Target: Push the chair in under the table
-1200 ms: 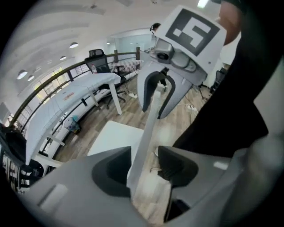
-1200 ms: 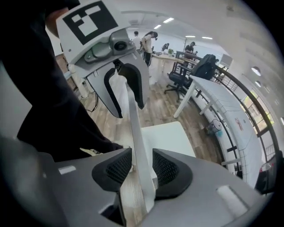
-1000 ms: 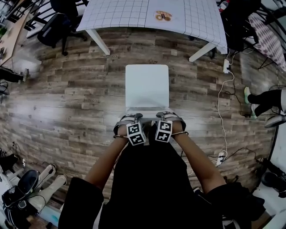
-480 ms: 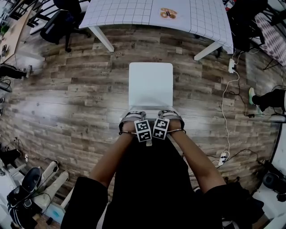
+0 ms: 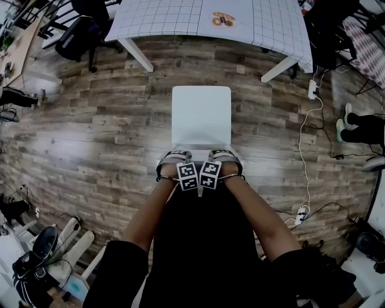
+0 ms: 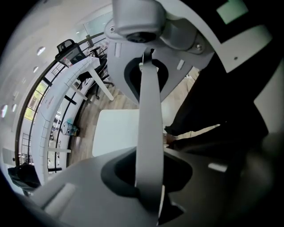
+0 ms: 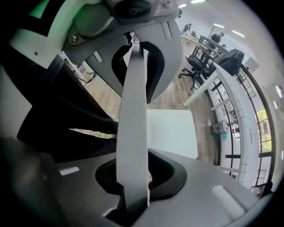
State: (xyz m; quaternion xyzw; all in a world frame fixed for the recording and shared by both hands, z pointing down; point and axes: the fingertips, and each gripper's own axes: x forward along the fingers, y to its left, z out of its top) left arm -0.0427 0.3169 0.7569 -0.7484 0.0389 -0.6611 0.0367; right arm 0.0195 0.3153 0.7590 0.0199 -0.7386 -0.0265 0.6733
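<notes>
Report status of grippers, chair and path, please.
Left gripper, right gripper: jaws just closing, gripping backrest. Chair outside table, not pushed yet. Floor between shows nothing.

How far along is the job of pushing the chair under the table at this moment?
Done: the left gripper and right gripper are both on the chair, each with the backrest between its jaws, which have just been closing onto it. In hand: settling that two-handed grip. Left: the whole push. The chair stands out on the floor, short of the table.
</notes>
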